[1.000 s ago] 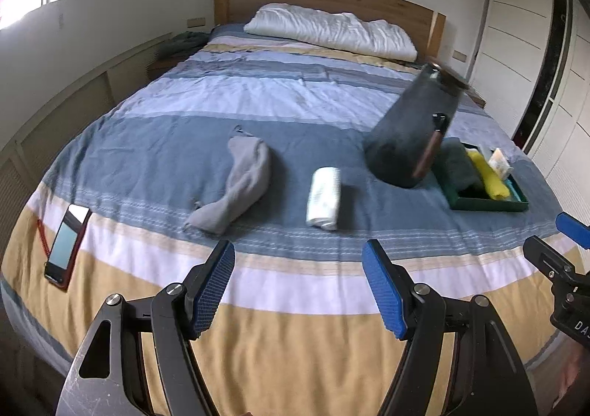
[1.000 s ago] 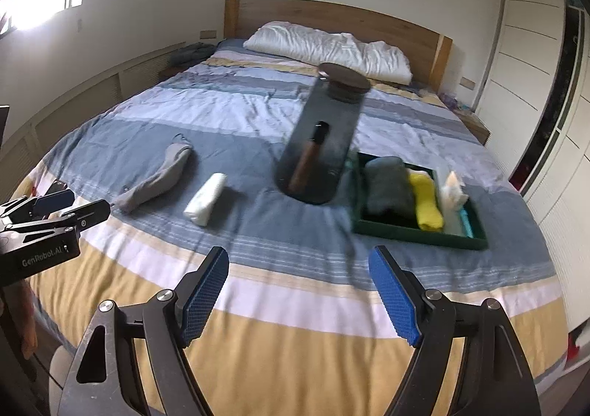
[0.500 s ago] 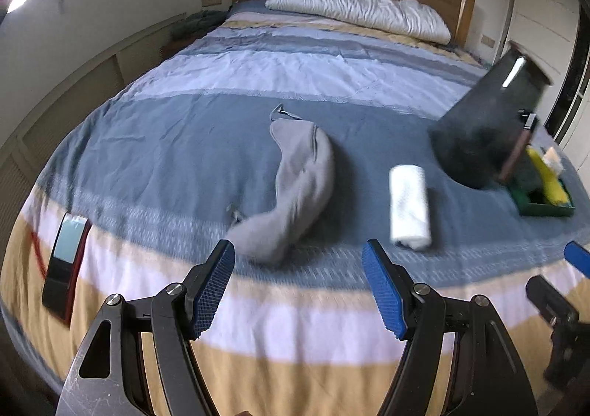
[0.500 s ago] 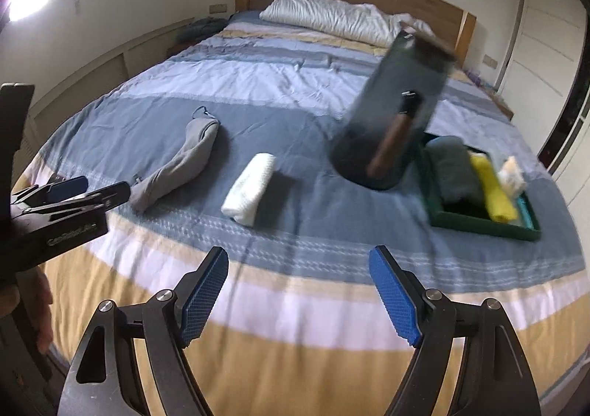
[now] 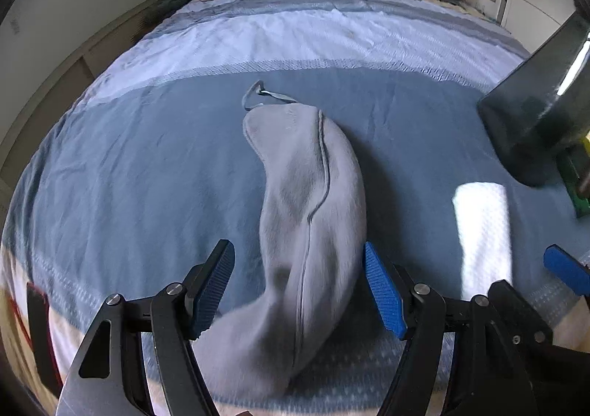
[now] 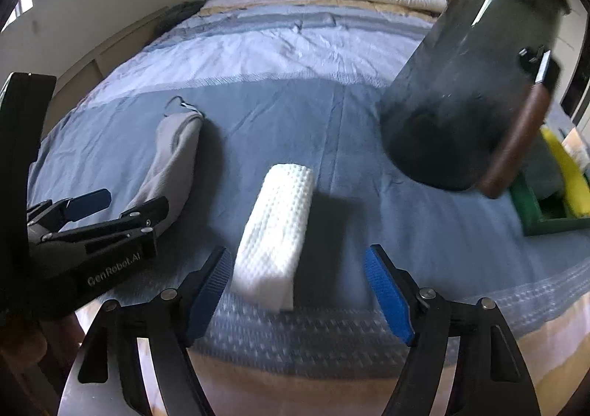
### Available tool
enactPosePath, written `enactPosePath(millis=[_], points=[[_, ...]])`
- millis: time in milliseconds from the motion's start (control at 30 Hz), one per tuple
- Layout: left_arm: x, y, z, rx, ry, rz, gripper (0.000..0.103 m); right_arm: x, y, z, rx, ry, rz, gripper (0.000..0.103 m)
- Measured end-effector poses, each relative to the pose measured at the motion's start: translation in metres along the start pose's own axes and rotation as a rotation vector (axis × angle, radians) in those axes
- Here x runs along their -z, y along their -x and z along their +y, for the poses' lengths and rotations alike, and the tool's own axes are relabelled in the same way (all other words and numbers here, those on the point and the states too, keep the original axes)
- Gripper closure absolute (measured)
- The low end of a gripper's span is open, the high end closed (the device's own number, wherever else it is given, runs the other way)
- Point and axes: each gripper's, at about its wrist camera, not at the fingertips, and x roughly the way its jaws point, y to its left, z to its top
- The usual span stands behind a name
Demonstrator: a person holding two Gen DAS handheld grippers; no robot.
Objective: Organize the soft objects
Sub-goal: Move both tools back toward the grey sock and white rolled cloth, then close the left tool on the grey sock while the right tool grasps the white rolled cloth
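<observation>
On the striped bed point(image 5: 184, 165), the left claw point(image 5: 298, 283) is spread wide with its blue pads either side of the grey sock-like pouch point(image 5: 309, 202); the right pad sits just beside the fabric, though blur makes it hard to tell whether it touches. It has hold of nothing. The pouch runs from 6 o'clock up toward 12 in the left wrist view. The right claw point(image 6: 298, 290) is likewise wide open and grips nothing, with the near end of the rolled white towel point(image 6: 276, 228) between its pads, closer to the left one. At 2 o'clock in the right view a dark jug point(image 6: 472, 91) stands tilted, and a green tray point(image 6: 531, 209) with folded cloths lies at 3 o'clock.
</observation>
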Motion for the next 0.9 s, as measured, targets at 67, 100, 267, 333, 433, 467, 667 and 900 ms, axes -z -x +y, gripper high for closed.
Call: enactPosePath(millis=[67,100,267,333,433,467,667,900], points=[[-0.002,-0.006,-0.002,-0.005,-0.01,0.01,0.037,-0.004,-0.012,0.001,0.009,-0.018,0.018,0.029],[-0.002,-0.008,-0.003,-0.009,-0.015,0.012,0.037,-0.004,-0.017,0.003,0.015,-0.024,0.021,0.029],[-0.009,-0.021,-0.007,-0.025,-0.033,0.025,0.037,-0.007,-0.037,0.007,0.024,-0.062,0.072,0.029],[-0.01,-0.026,-0.005,-0.01,-0.026,0.034,0.037,-0.008,-0.044,0.007,0.03,-0.078,0.087,0.029],[-0.01,-0.029,-0.005,-0.01,-0.04,0.035,0.037,-0.009,-0.052,0.012,0.033,-0.074,0.096,0.029],[-0.01,-0.029,-0.005,-0.007,-0.042,0.035,0.037,-0.009,-0.053,0.013,0.035,-0.07,0.097,0.029],[-0.01,-0.035,-0.002,-0.003,-0.044,0.042,0.029,-0.012,-0.065,0.02,0.045,-0.047,0.107,0.027],[-0.01,-0.037,-0.003,-0.006,-0.053,0.039,0.028,-0.01,-0.069,0.025,0.054,-0.028,0.107,0.028]])
